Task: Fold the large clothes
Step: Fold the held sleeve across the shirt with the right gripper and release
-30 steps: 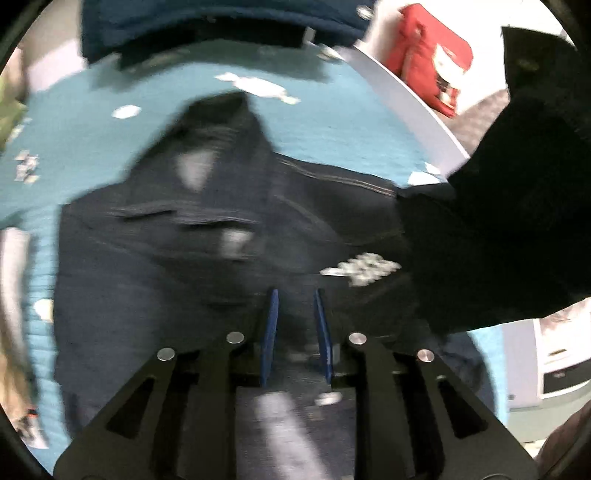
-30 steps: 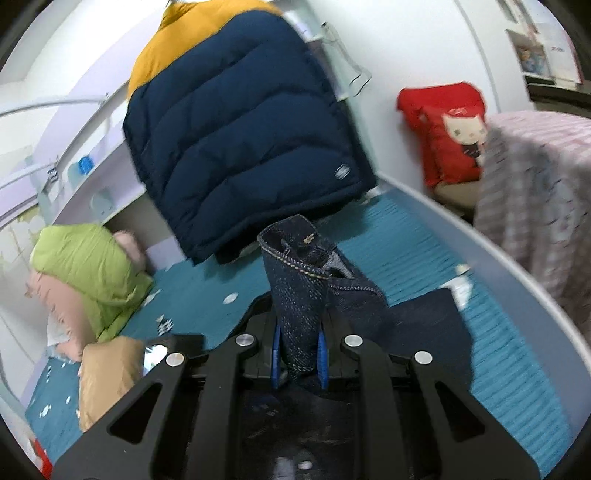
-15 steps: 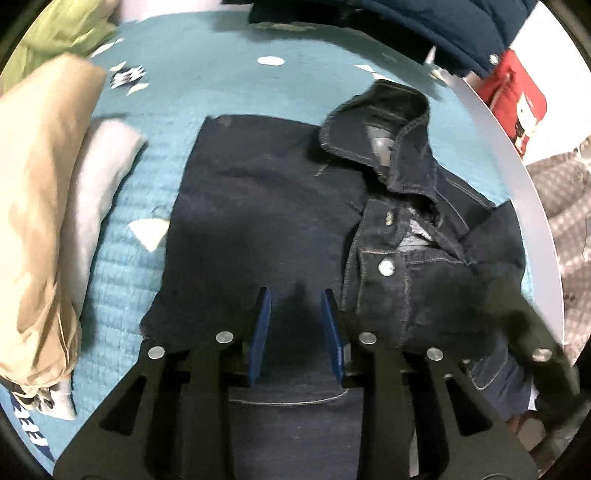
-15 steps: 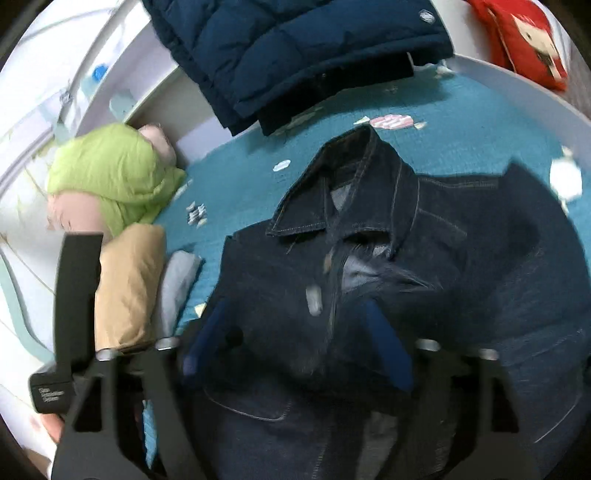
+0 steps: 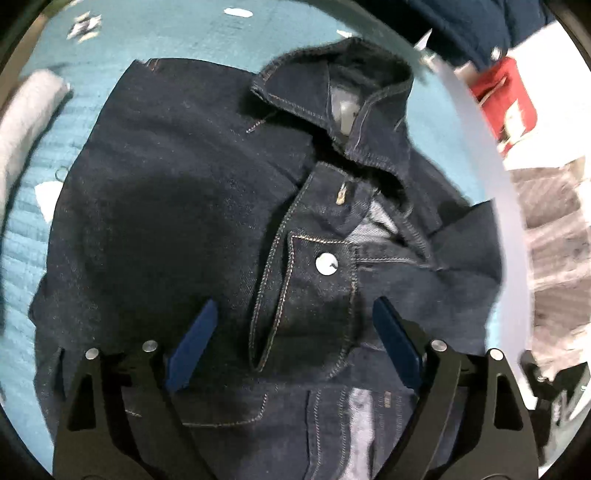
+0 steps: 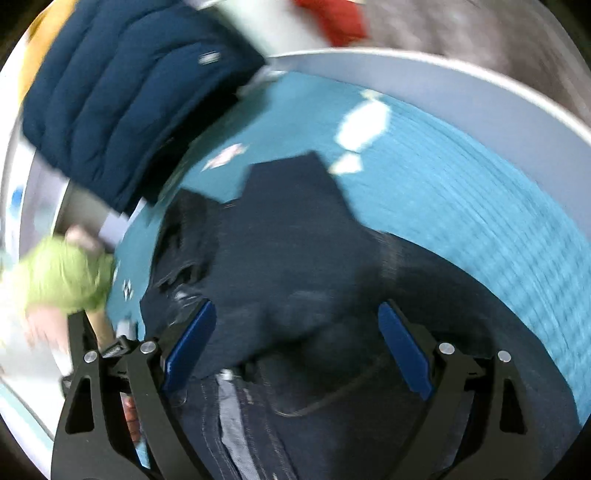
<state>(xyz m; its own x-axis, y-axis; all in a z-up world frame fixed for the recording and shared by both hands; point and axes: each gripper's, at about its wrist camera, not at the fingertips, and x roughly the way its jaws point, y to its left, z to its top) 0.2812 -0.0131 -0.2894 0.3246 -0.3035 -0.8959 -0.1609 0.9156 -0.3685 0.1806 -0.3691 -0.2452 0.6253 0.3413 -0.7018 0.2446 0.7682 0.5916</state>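
Observation:
A dark denim jacket (image 5: 184, 206) lies front up on the teal bed cover (image 5: 192, 33), its collar (image 5: 332, 85) at the far end and one metal button (image 5: 327, 264) showing. Low over the placket hangs my left gripper (image 5: 295, 332). Its jaws are opening and the blue pads (image 5: 195, 339) touch no cloth. In the blurred right wrist view my right gripper (image 6: 297, 332) hovers over the jacket's folded side (image 6: 295, 236). Its jaws are opening too, with denim below them and nothing pinched.
A navy puffer jacket (image 6: 122, 96) hangs over the bed's far end. Green bedding (image 6: 62, 277) and a folded grey cloth (image 5: 26, 122) lie to the left. The white bed rail (image 5: 491, 177) curves along the right, with a red cushion (image 5: 506, 96) beyond it.
My right gripper let go of the raised denim piece and dropped toward the jacket. My left gripper spread its jaws and moved in closer over the placket. The jacket now lies folded flat.

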